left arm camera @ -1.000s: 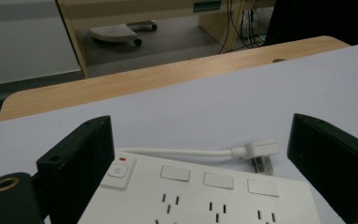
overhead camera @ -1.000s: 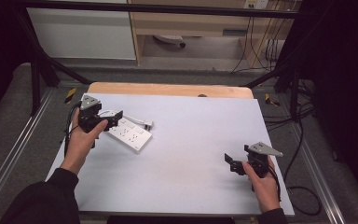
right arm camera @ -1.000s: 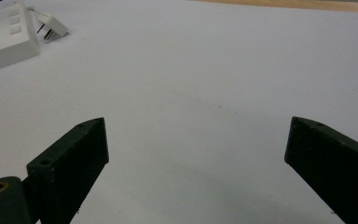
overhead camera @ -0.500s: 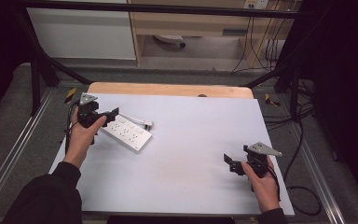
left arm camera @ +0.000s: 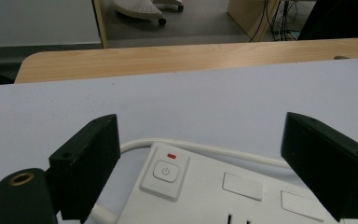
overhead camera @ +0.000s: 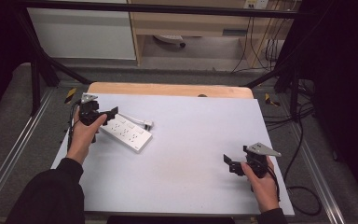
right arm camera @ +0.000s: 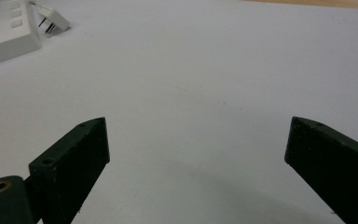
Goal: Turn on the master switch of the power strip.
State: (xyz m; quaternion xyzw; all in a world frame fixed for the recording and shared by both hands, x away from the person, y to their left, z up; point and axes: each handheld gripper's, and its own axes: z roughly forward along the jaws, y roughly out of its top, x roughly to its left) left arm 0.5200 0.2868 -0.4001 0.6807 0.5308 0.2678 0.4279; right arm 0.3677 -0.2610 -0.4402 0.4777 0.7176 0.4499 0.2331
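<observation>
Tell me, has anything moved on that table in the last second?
Barely. The left claw drew back a little toward the table's left edge and hangs open over the switch end of the power strip. The strip, its plug and the open right claw stayed where they were.

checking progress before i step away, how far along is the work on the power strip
Early stage. Done: the left tongs have reached the switch end of the power strip, jaws open on either side of it. In hand: closing on it; nothing is gripped yet, and its plug lies loose on the table. Left: the grasp and everything after. The right tongs hang open, apart from it.
</observation>
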